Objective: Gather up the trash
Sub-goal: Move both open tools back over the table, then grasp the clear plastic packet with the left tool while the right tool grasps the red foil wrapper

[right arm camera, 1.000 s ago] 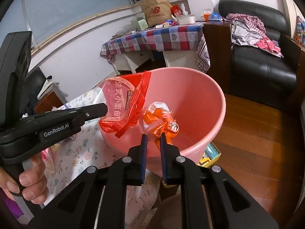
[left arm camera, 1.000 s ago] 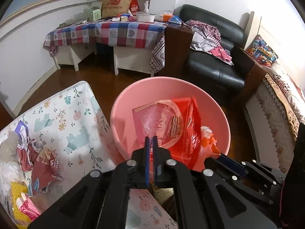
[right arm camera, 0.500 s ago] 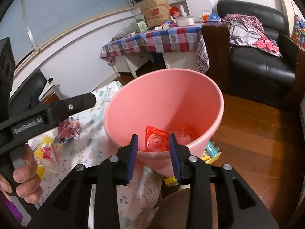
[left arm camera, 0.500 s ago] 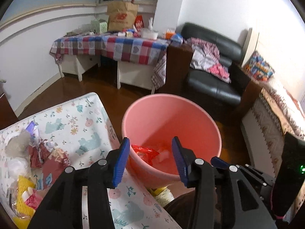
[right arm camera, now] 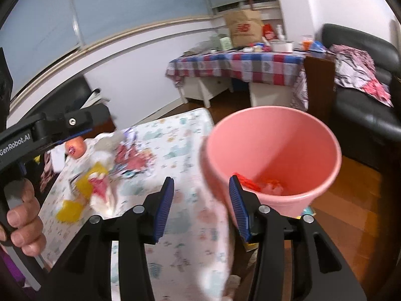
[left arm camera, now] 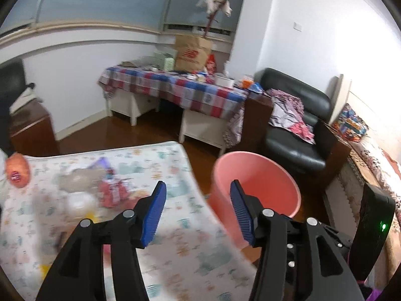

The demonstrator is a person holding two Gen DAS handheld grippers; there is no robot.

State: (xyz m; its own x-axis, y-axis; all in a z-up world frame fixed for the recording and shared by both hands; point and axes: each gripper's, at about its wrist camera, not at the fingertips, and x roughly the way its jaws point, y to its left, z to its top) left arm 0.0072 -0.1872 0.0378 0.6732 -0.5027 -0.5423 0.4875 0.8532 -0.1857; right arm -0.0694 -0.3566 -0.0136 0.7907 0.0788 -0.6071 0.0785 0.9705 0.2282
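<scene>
A pink bucket [left arm camera: 255, 183] [right arm camera: 273, 150] stands beside the table's right edge, with red and orange wrappers [right arm camera: 253, 184] lying at its bottom. My left gripper [left arm camera: 198, 188] hangs over the table's corner, its jaws opening wide, with nothing between the blue pads [left arm camera: 154, 215]. My right gripper [right arm camera: 201, 183] sits just left of the bucket's rim; its jaws are opening too and hold nothing. A blurred pile of trash [left arm camera: 100, 188] [right arm camera: 100, 175], red, yellow and white wrappers, lies on the floral tablecloth [left arm camera: 190, 245] to the left of both grippers.
A hand [right arm camera: 22, 225] holds the left gripper's handle at the left edge. An orange round item [left arm camera: 17, 173] sits at the table's far left. Behind are a checked-cloth table [left arm camera: 180, 87], a black sofa [left arm camera: 295, 135] and wooden floor [right arm camera: 351, 225].
Both grippers let go of their wrappers, which dropped into the bucket. Both opened, rose and swung left from above the bucket toward the table.
</scene>
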